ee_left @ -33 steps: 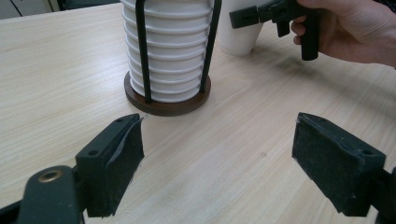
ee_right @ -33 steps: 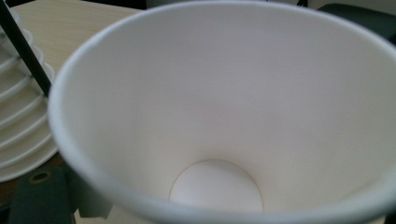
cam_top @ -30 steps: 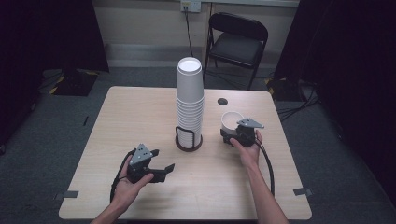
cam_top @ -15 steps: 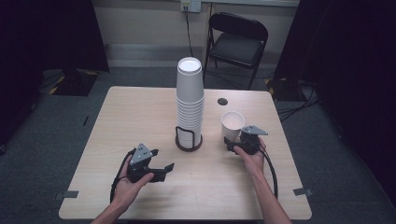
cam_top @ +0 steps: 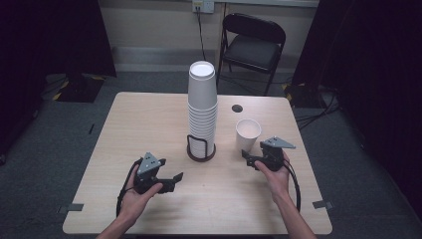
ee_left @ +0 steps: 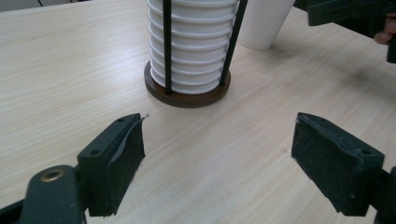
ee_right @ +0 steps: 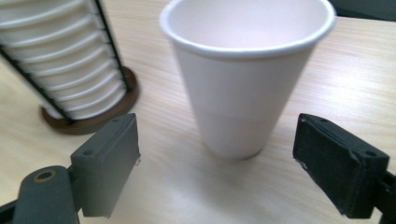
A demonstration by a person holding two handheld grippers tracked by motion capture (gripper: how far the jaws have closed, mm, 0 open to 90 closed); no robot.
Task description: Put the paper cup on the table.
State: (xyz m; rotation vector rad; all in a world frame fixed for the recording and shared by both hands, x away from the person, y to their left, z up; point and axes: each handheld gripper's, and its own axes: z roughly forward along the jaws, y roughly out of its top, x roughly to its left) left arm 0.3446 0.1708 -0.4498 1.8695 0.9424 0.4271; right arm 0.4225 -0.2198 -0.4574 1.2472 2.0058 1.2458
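A single white paper cup (cam_top: pixel 248 132) stands upright on the wooden table (cam_top: pixel 149 124), to the right of a tall stack of white cups (cam_top: pixel 202 107) in a black wire holder with a brown base (cam_top: pixel 201 154). My right gripper (cam_top: pixel 249 159) is just in front of the cup. In the right gripper view the cup (ee_right: pixel 243 84) sits a little beyond the right gripper (ee_right: pixel 217 158), whose jaws have just been closing and are open, with nothing between the pads. My left gripper (cam_top: pixel 173 180) rests open at the near left, and in the left gripper view the gripper (ee_left: pixel 217 158) points at the holder base (ee_left: pixel 187 95).
A small black round disc (cam_top: pixel 237 108) lies on the table behind the cup. A black folding chair (cam_top: pixel 254 45) stands beyond the far edge. The right gripper's body (ee_left: pixel 345 14) shows at the top right of the left gripper view. Bare tabletop lies between the two hands.
The right gripper has drawn back from the cup toward the near right, leaving the cup standing. The left gripper has kept still.
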